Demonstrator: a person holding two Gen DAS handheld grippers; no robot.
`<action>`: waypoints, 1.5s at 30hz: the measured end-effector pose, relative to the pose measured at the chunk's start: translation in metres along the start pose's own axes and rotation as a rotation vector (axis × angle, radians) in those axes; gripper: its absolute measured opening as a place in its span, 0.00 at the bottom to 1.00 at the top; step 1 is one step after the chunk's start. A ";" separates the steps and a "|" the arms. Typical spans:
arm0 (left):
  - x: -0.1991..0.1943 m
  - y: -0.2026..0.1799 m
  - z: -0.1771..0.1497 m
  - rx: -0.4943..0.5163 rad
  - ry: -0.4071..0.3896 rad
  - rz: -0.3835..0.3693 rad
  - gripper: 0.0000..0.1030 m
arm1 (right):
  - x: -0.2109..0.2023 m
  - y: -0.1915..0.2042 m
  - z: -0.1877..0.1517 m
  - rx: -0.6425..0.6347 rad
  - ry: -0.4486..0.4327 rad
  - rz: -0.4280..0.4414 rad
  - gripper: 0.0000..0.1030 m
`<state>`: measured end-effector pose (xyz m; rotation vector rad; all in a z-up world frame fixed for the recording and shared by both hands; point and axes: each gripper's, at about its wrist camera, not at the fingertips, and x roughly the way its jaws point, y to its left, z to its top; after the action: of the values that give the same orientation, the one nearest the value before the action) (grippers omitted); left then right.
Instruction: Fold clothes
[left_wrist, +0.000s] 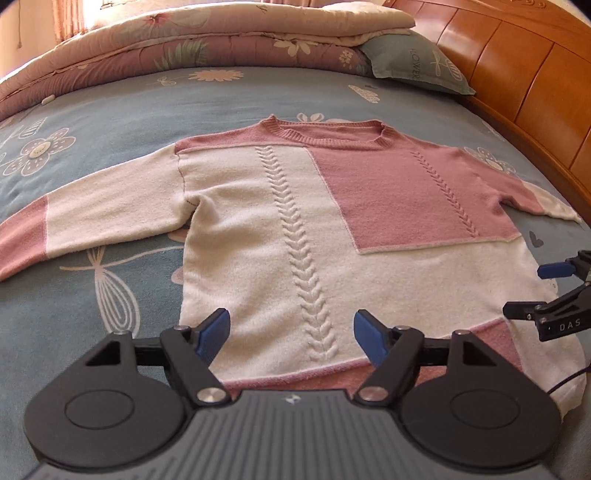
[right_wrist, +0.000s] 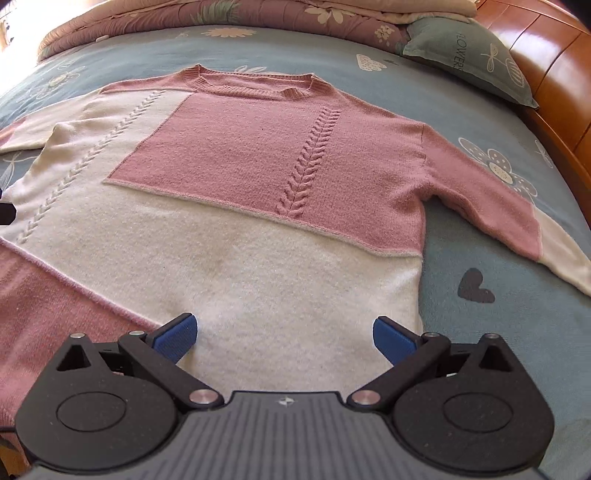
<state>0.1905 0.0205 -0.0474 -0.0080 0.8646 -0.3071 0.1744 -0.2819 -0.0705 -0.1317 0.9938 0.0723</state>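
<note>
A pink and cream sweater (left_wrist: 295, 221) lay spread flat, front up, on the bed (left_wrist: 110, 110), sleeves out to both sides. The left gripper (left_wrist: 291, 332) hung over its hem, jaws apart with nothing between them. The right gripper (right_wrist: 284, 334) hung over the cream lower part, jaws likewise apart and empty.

The sweater (left_wrist: 295, 229) is spread flat on the bed (left_wrist: 110, 110), its hem nearest the jaws and its collar farthest ahead. The left gripper (left_wrist: 291, 332) is held over the hem, jaws apart, the cable ridge running ahead between them. The right gripper (right_wrist: 284, 334) is held over the hem's right part, jaws apart, the side edge just inside its right finger. Sleeves are stretched out to either side. A pillow (left_wrist: 413, 62) and quilt (left_wrist: 184, 40) lie beyond the collar, with a headboard (left_wrist: 517, 74) at the far right.
</note>
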 end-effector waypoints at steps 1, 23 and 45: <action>-0.005 -0.003 -0.004 -0.012 -0.006 -0.017 0.72 | -0.001 0.003 -0.008 0.025 0.019 0.012 1.00; -0.036 -0.027 -0.096 -0.088 0.020 0.007 0.81 | -0.014 0.016 -0.064 0.154 -0.160 -0.012 1.00; -0.009 -0.010 -0.073 -0.094 -0.111 -0.099 0.92 | -0.027 0.087 -0.074 -0.057 -0.182 0.081 1.00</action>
<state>0.1274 0.0225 -0.0870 -0.1542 0.7690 -0.3549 0.0876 -0.2063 -0.0948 -0.1346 0.8159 0.1836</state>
